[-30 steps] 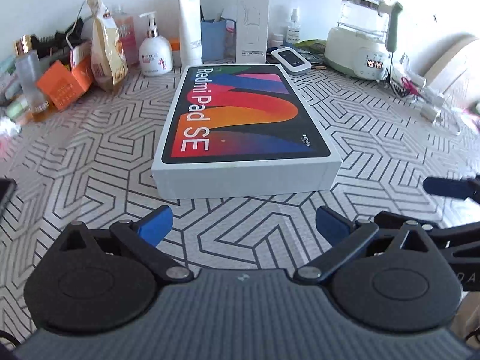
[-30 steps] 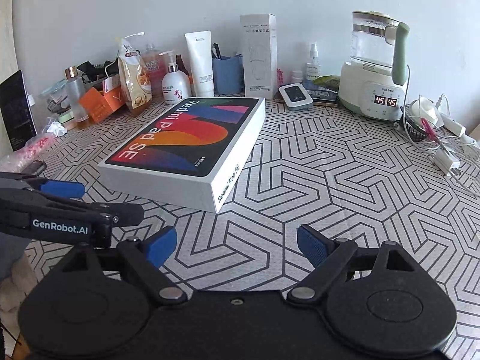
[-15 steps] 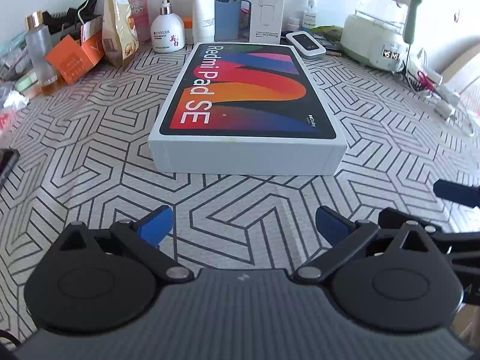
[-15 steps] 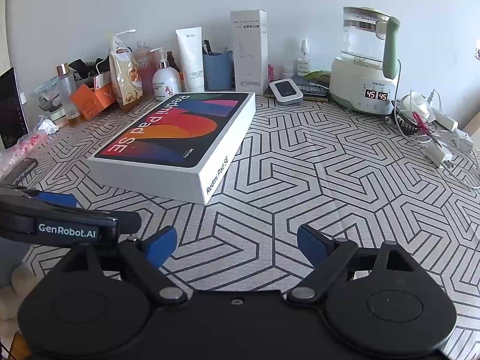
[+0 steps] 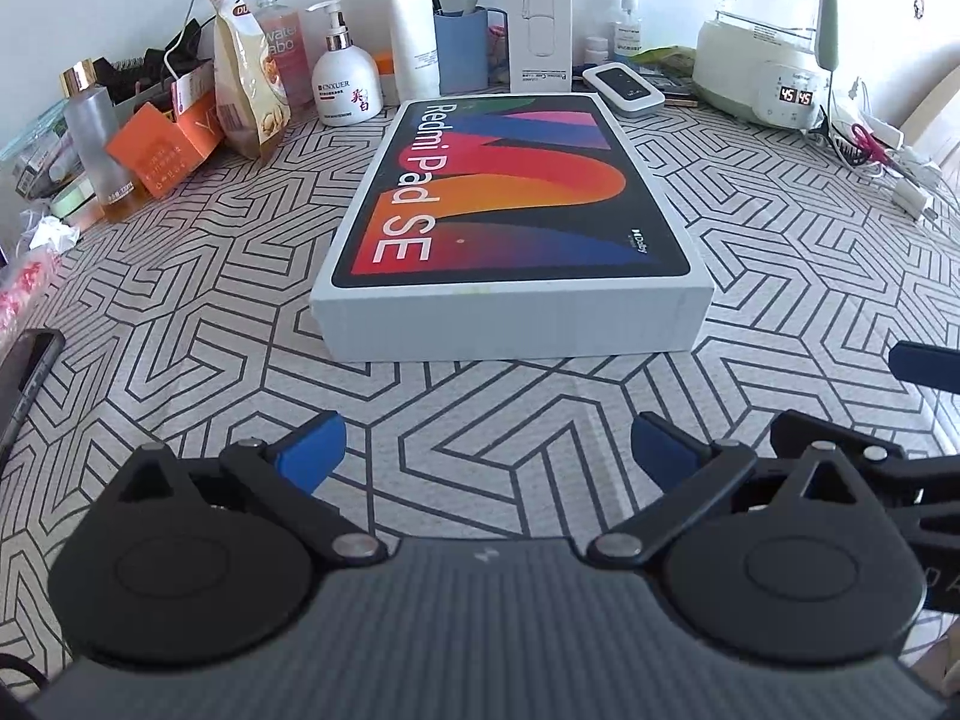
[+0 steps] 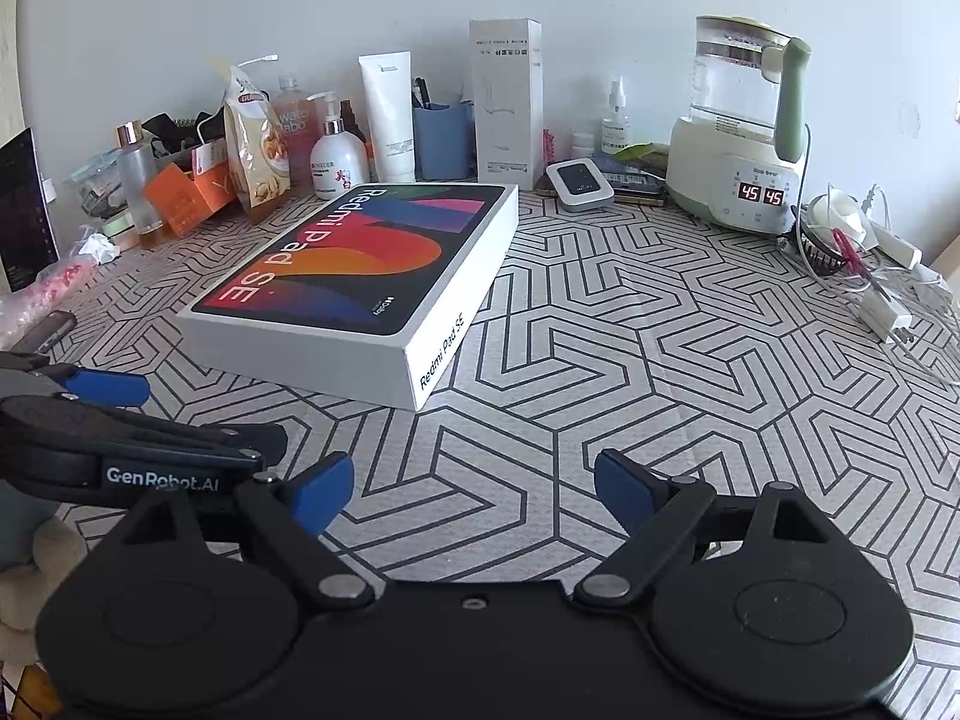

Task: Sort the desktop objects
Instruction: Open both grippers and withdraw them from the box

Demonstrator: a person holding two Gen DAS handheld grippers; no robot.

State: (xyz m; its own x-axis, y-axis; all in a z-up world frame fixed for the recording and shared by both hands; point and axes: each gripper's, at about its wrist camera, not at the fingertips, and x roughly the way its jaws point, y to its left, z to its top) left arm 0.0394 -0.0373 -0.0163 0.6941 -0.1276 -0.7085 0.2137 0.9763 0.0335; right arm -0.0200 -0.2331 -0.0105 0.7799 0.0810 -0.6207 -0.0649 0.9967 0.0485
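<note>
A flat white Redmi Pad SE box (image 5: pixel 510 210) (image 6: pixel 360 276) with a colourful lid lies in the middle of the patterned table. My left gripper (image 5: pixel 486 450) is open just short of the box's near side, with nothing between its blue pads. My right gripper (image 6: pixel 474 483) is open too, a little further back and to the right of the box's corner. The left gripper's fingers (image 6: pixel 102 387) show at the left of the right wrist view. A blue finger of the right gripper (image 5: pixel 924 360) pokes in at the right of the left wrist view.
Along the back wall stand a snack bag (image 5: pixel 246 96), a pump bottle (image 5: pixel 348 84), a white tube (image 5: pixel 411 30), a blue cup (image 5: pixel 462 51), a tall white carton (image 5: pixel 537 12), a small white device (image 5: pixel 624 87) and a kettle (image 6: pixel 744 126). Cables and plugs (image 6: pixel 882 276) lie right; a dark phone (image 5: pixel 24 384) lies left.
Both grippers have drawn back from the box and lifted slightly, so it looks smaller and further off. Both stay open and the box has not moved.
</note>
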